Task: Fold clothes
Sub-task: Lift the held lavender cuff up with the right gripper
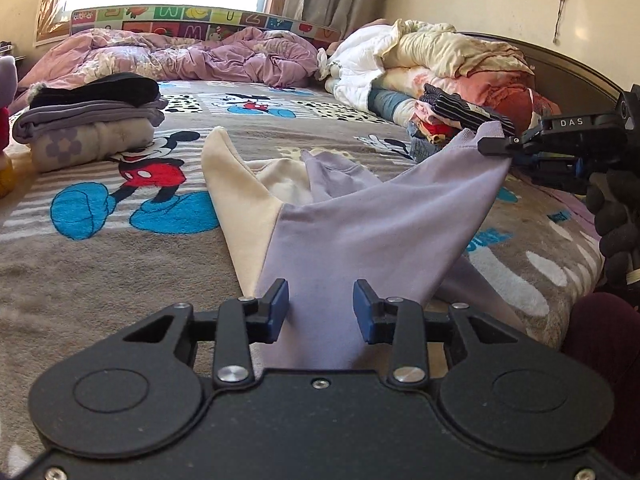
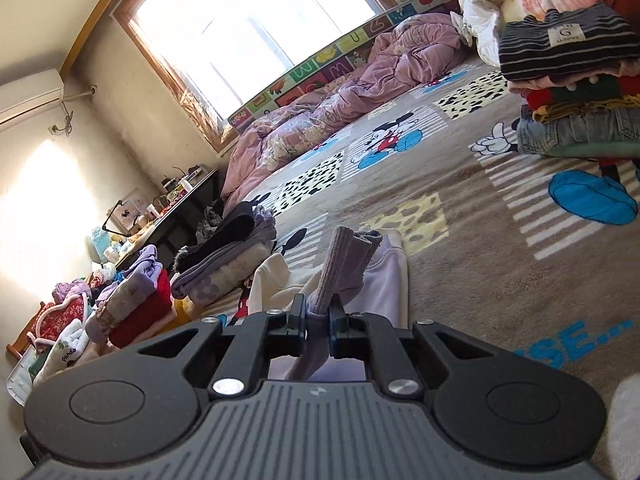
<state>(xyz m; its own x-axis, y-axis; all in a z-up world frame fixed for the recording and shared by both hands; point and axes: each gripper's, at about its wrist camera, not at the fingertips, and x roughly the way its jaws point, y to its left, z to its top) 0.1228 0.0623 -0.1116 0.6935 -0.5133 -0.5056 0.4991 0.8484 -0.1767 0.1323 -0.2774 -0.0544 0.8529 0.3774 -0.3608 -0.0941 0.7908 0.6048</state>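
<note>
A lavender and cream sweatshirt (image 1: 360, 220) lies spread on the cartoon-print bed blanket (image 1: 100, 272). One lavender corner is lifted up to the right. My right gripper (image 1: 502, 146) is shut on that corner, held by a person's dark-gloved hand (image 1: 616, 220). In the right wrist view the right gripper (image 2: 318, 312) pinches a ribbed lavender cuff (image 2: 344, 264), and the rest of the sweatshirt (image 2: 384, 280) hangs below it. My left gripper (image 1: 321, 300) is open at the near end of the garment. Lavender cloth runs between its blue pads (image 1: 278, 308), which do not press on it.
A folded stack of black, grey and flowered clothes (image 1: 92, 120) sits to the left. A second stack topped by a striped piece (image 2: 572, 40) sits to the right. A crumpled purple quilt (image 1: 180, 56) and piled white bedding (image 1: 420, 52) fill the far side. A dark headboard (image 1: 568, 68) lies right.
</note>
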